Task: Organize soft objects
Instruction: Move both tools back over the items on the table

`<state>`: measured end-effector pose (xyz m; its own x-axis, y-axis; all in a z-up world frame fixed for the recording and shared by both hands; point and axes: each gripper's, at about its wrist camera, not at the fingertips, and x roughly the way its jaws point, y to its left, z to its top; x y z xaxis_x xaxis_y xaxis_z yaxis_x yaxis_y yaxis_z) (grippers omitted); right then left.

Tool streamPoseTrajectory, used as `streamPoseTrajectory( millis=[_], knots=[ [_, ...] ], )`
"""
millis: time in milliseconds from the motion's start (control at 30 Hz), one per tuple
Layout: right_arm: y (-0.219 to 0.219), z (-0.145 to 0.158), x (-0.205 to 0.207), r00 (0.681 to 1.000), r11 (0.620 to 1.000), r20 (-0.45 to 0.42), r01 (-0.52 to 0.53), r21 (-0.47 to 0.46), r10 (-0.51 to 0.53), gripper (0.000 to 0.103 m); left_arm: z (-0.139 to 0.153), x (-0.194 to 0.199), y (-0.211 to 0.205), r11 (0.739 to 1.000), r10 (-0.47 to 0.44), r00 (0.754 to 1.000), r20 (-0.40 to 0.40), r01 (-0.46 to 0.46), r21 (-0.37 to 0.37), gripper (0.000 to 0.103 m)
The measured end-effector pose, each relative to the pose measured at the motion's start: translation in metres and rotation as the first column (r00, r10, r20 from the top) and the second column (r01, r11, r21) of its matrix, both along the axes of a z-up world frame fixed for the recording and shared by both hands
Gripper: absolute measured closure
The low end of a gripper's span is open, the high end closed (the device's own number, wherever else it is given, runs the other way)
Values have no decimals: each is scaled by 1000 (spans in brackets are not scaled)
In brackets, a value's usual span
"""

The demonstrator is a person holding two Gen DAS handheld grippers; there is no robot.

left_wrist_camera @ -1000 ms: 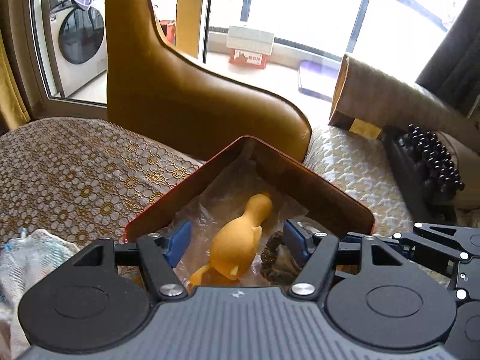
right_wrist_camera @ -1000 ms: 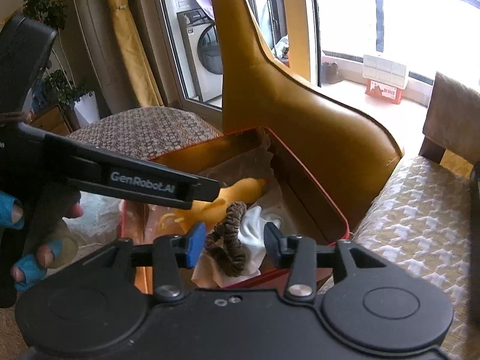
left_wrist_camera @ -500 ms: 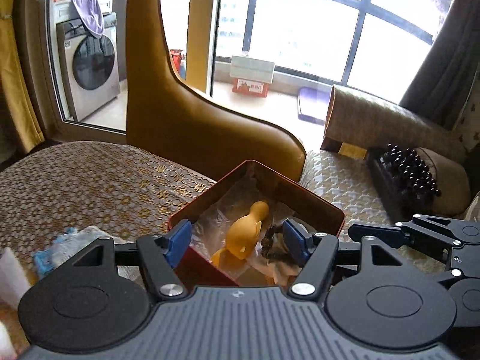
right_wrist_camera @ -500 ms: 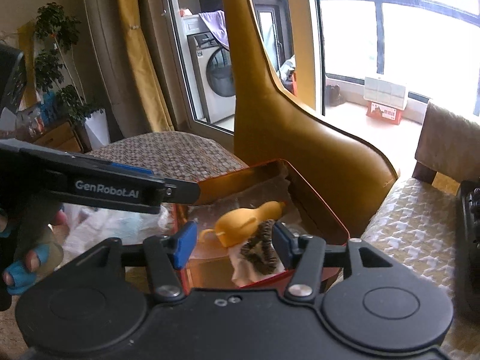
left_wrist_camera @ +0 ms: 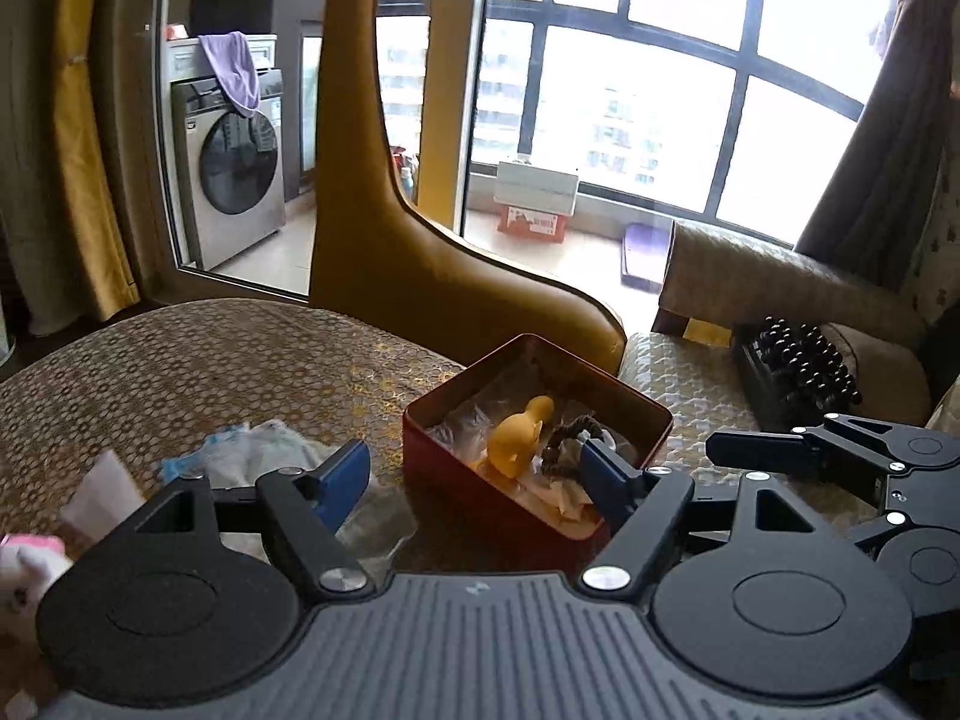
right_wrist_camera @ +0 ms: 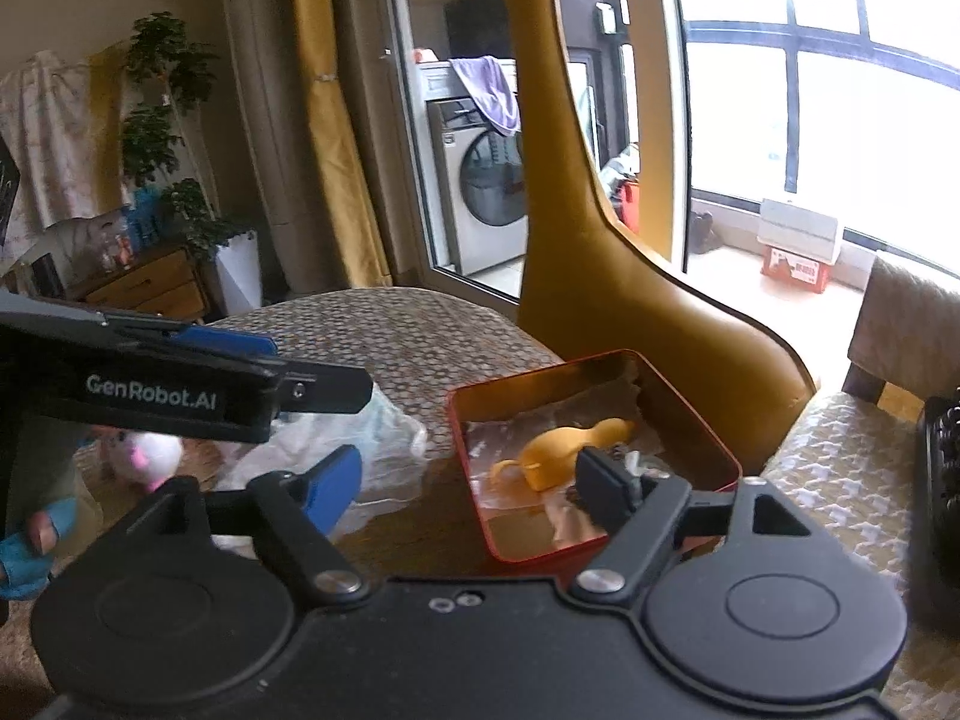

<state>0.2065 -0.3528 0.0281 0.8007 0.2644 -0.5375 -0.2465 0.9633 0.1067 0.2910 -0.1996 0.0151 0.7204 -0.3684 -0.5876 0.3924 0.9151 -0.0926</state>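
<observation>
Step in hand: I judge a drop-off is just done. Both tools are clear of the red tin, which stands near the surface's far right edge, below the mustard chair back.

Left tool: my blue pads are spread apart with nothing pinched between them. The jaws have just been opening further, and only the tin and bare surface show through the gap.

Right tool: also wide apart and empty. Its jaws have just been opening, and the brown scrunchie is not between them.

In the tin: the yellow soft duck toy lies on crinkled clear plastic, with the scrunchie and a bit of white cloth beside it toward the near right corner.

Still out: a pink and white plush toy sits near the surface's left edge, close to my gloved hand. A crumpled clear plastic bag with something white and blue inside lies just left of the tin.

Next move, as I judge it: the left tool is the nearer one to the plush, so it should swing left and dip to it, and close around its body. Soft stuffing gives, so I want a full squeeze on the bulk, not an ear.

Watch for: the bag lies between the plush and the tin, so I should carry the plush above it.
</observation>
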Motion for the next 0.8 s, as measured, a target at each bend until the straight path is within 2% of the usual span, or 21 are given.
streamPoseTrajectory(
  millis=[67,100,500,633,800],
  knots=[
    [5,3,-6,1000,1000,7,-19,5,19,20,3,-11,9,1000,7,1000,6,-7,-8,23],
    [8,4,-9,1000,1000,10,-25,8,25,19,4,-16,13,1000,13,1000,12,-13,-11,18],
    [61,11,-41,994,995,34,-99,-31,100,10,7,-66,83,998,54,998,23,-53,-44,17],
    [85,8,-47,992,992,25,-127,-27,127,8,8,-77,113,995,94,995,27,-93,-45,4],
    [112,4,-49,985,985,12,-170,-13,170,7,6,-88,155,989,131,991,30,-129,-68,3]
  ],
)
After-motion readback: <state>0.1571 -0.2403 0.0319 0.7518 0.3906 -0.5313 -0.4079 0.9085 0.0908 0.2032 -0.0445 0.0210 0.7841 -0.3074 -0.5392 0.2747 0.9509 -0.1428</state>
